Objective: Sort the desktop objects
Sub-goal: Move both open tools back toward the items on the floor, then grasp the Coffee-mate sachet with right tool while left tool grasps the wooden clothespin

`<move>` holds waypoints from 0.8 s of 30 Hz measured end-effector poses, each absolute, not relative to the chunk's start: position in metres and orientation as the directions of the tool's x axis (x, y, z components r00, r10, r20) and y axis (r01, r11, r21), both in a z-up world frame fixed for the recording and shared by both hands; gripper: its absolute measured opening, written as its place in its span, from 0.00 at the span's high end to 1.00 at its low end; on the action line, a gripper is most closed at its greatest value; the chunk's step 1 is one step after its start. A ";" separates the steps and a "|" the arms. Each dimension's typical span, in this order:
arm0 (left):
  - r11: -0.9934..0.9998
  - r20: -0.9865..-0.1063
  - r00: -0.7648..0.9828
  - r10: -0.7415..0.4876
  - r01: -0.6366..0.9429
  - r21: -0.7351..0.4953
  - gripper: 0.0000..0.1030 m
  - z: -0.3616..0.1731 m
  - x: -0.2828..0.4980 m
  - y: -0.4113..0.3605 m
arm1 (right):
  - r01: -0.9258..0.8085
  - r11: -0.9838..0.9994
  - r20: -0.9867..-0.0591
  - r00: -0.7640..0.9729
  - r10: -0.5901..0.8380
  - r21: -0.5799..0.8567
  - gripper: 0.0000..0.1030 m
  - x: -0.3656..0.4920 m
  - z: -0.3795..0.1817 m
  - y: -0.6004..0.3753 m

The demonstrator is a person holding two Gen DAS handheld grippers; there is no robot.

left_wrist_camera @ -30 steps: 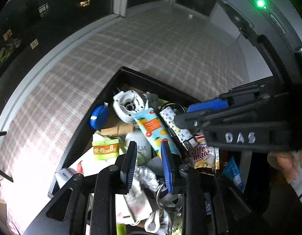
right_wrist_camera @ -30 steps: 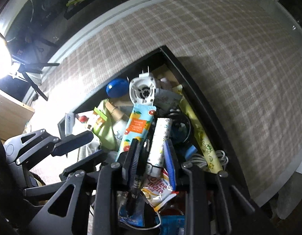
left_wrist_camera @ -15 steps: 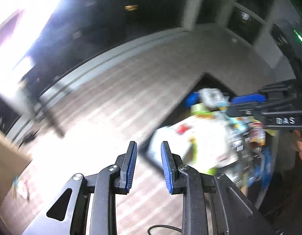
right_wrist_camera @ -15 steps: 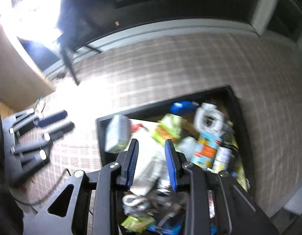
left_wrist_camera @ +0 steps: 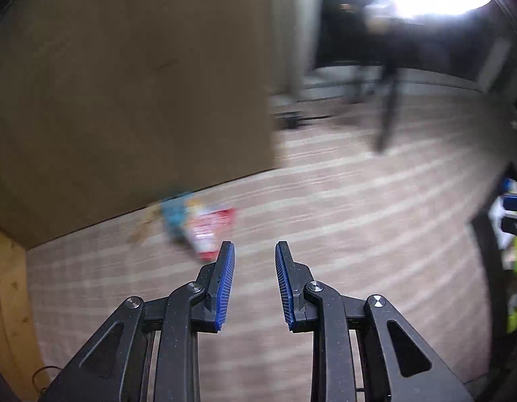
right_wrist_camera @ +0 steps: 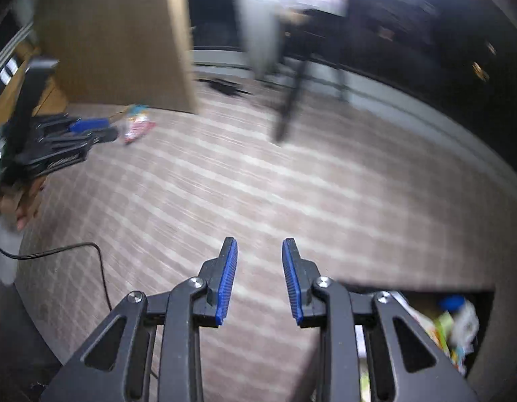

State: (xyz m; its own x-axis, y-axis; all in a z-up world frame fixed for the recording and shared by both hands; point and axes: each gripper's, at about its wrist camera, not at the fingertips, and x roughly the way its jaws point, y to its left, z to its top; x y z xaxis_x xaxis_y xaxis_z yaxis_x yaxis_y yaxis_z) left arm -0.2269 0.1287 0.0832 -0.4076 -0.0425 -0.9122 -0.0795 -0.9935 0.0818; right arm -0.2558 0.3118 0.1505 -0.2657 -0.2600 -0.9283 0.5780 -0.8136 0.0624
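Observation:
My left gripper [left_wrist_camera: 254, 251] is open and empty above the checked tablecloth [left_wrist_camera: 342, 207]. Just ahead and left of it lies a blurred red and blue snack packet [left_wrist_camera: 205, 226]. My right gripper [right_wrist_camera: 259, 248] is open and empty over the cloth too. The black tray [right_wrist_camera: 486, 305] full of mixed objects sits at the lower right of the right wrist view and at the right edge of the left wrist view [left_wrist_camera: 483, 234]. The left gripper [right_wrist_camera: 91, 130] shows at the far left in the right wrist view, close to the packet [right_wrist_camera: 136, 129].
A large cardboard box [left_wrist_camera: 124, 83] stands behind the packet. A black cable [right_wrist_camera: 74, 248] lies on the cloth at the left. A dark stand leg [right_wrist_camera: 292, 100] rises at the back. Both views are motion-blurred.
Both grippers have swung left, away from the tray, out over the bare cloth. The left one now points at the packet by the box. Both stay open and empty.

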 end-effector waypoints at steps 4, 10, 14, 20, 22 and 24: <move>-0.995 -0.920 -0.385 -0.077 -0.028 0.095 0.77 0.067 -0.235 0.072 | 0.659 -0.747 -0.924 -0.225 -0.309 0.089 0.73 -0.258 0.142 0.239; -0.998 -0.925 -0.376 -0.060 -0.003 0.066 0.77 0.048 -0.250 0.020 | 0.719 -0.686 -0.930 -0.165 -0.328 0.114 0.73 -0.266 0.122 0.143; -0.999 -0.926 -0.377 -0.035 -0.013 0.043 0.76 0.038 -0.260 0.008 | 0.740 -0.665 -0.939 -0.146 -0.311 0.105 0.73 -0.274 0.100 0.091; -0.999 -0.930 -0.367 0.004 -0.052 0.016 0.70 0.021 -0.268 0.004 | 0.749 -0.657 -0.948 -0.139 -0.288 0.090 0.73 -0.288 0.071 0.046; -0.998 -0.931 -0.366 0.011 -0.059 0.011 0.70 0.017 -0.270 0.004 | 0.746 -0.661 -0.949 -0.148 -0.279 0.078 0.73 -0.294 0.063 0.038; -0.998 -0.931 -0.365 0.017 -0.062 0.006 0.70 0.014 -0.271 0.004 | 0.740 -0.669 -0.952 -0.149 -0.269 0.073 0.73 -0.300 0.054 0.031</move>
State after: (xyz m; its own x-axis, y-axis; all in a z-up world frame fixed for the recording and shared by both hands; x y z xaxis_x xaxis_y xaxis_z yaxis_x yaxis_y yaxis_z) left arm -0.2710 0.0041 0.0140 -0.3649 0.0167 -0.9309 -0.0619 -0.9981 0.0063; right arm -0.3001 0.0312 0.0537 -0.1488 -0.2687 -0.9517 0.7400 -0.6686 0.0730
